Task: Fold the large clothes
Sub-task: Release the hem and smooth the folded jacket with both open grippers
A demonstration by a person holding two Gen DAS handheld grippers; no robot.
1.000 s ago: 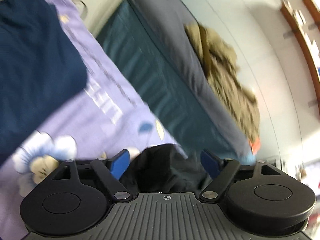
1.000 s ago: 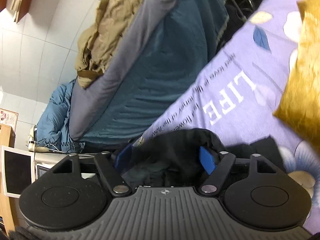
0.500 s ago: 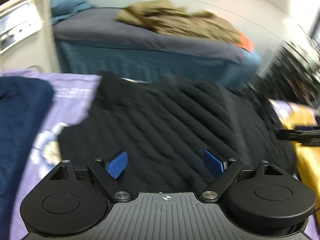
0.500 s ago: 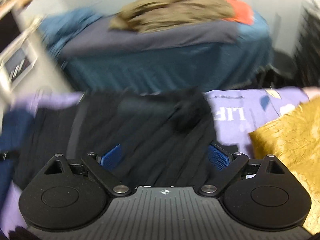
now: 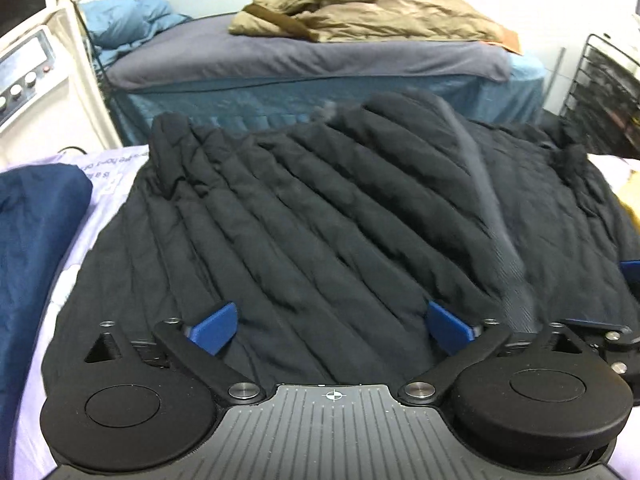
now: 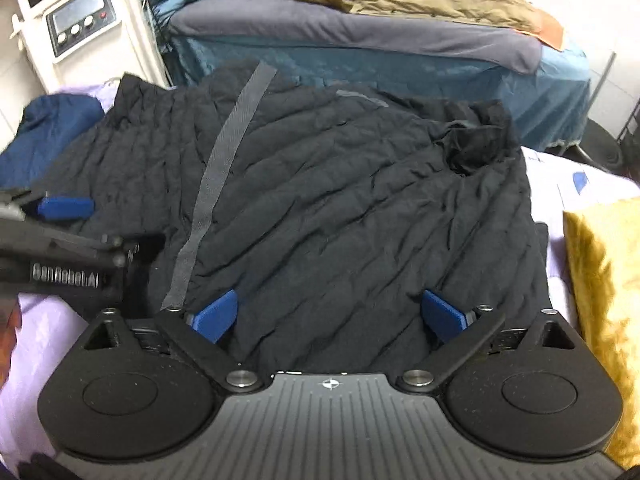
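We have the black jacket [image 5: 320, 216] spread on the lilac sheet [image 5: 52, 292] of the near bed, straight ahead of both claws and running left to right across both views. Its long axis lies crosswise to us; the collar end [image 6: 476, 140] bunches at the far right, and the grey zip tape [image 6: 224, 168] runs from the far edge down toward the near hem.

Left claw [image 5: 332, 326]: blue pads spread wide, nothing between them but the fabric lying beneath; not pinching.
Right claw [image 6: 328, 316]: jaws have just been opening and now stand fully spread, jacket cloth under them, no pinch.

Relation that matters: the near hem sits directly below both claws, left claw over the left half, right claw over the right half (the zip tape falls between the two, nearer the right claw's left pad). In the right view the left claw [image 6: 66, 208] shows at the left edge, just beside.

Judgement: the jacket looks laid flat, fold not yet made. The next grasp likely takes a side edge each; the navy garment [image 5: 32, 240] at left and gold cushion [image 6: 604, 304] at right crowd the sides.
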